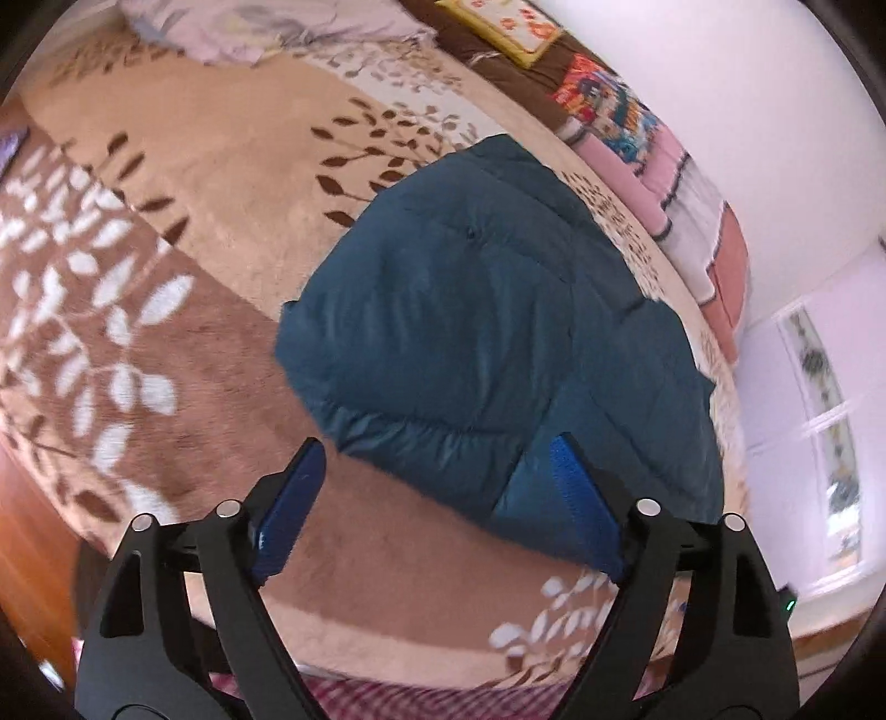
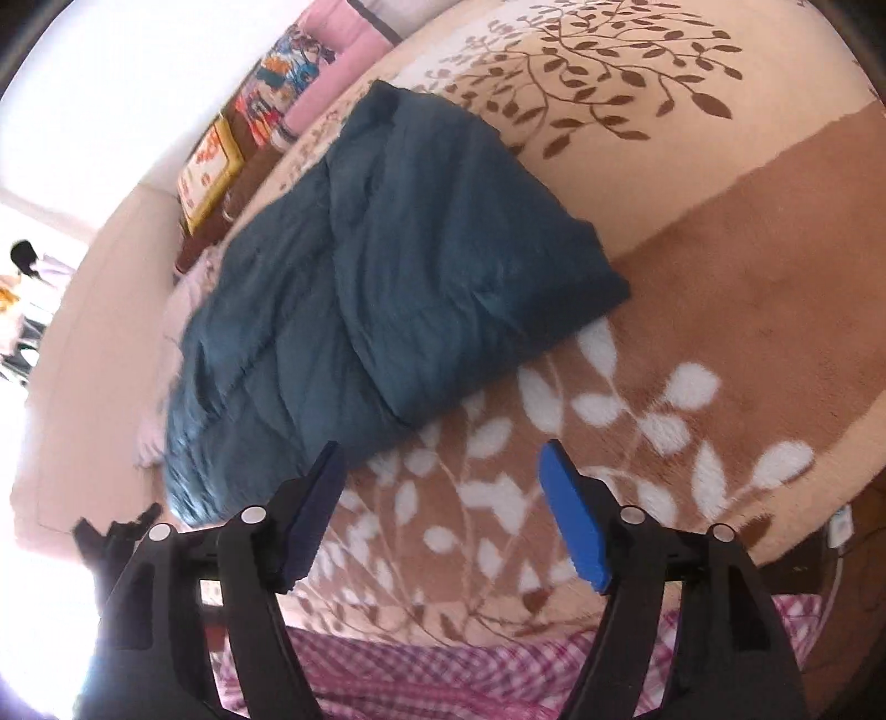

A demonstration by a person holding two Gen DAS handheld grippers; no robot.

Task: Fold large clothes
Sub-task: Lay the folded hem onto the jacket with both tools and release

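A dark teal padded garment (image 1: 498, 332) lies folded into a thick bundle on a leaf-patterned blanket (image 1: 166, 310). In the left wrist view my left gripper (image 1: 437, 451) hangs just above the garment's near edge, its blue pads wide apart and nothing between them. In the right wrist view the same teal garment (image 2: 387, 277) stretches from upper middle down to the left. My right gripper (image 2: 440, 457) stands open over the blanket (image 2: 720, 304) just off the garment's near corner, its left pad close to the cloth and touching nothing.
Pink and patterned cushions (image 1: 664, 183) and a yellow-edged cushion (image 1: 515, 27) line the wall side of the bed. A pale crumpled cloth (image 1: 266, 27) lies at the far end. Pink checked fabric (image 2: 443, 664) shows below the grippers. The other gripper's black tip (image 2: 116, 531) shows at lower left.
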